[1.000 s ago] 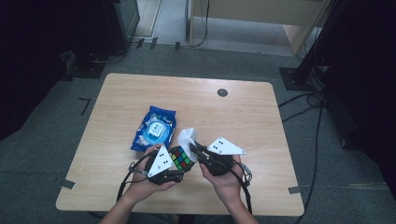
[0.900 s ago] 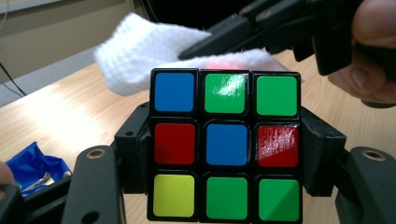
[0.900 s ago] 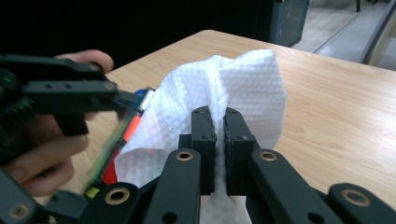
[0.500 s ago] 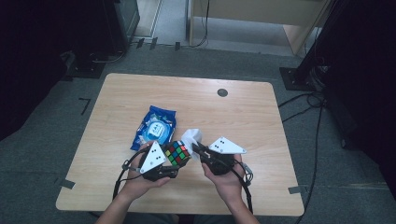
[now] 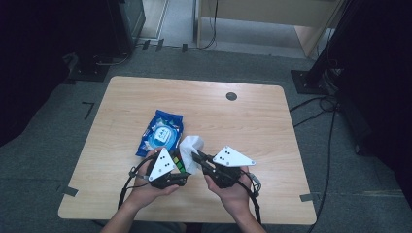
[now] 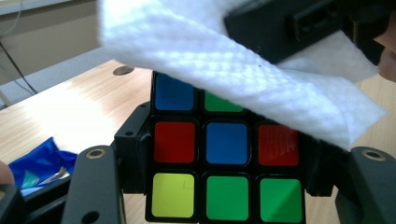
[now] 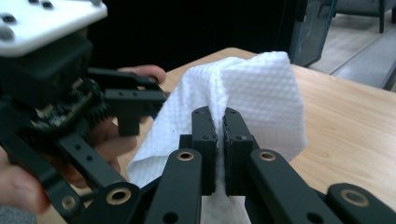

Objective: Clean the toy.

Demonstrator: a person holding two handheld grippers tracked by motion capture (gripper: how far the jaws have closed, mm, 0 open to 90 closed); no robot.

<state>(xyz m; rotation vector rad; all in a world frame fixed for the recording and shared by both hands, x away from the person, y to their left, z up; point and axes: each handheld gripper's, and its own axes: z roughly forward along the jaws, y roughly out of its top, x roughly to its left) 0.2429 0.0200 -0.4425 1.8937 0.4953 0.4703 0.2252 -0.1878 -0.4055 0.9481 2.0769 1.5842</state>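
While pkt (image 5: 160,132) shut: wipe (image 5: 190,146) outside.

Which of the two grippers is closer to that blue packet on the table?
Left. The left gripper, holding the cube, sits just below the blue packet; the right gripper, pinching the white wipe, is farther right.

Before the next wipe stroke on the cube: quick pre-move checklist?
1. Left claw clamped on the puzzle cube: ok.
2. Right claw pinching the white wipe: ok, jaws shut on its fold.
3. Wipe touching the cube: cannot tell; it drapes over the top row.
4. Cube face exposed for wiping: ok, lower two rows show.
5. Blue wipe packet out of the way: ok, it lies on the table beyond the hands.
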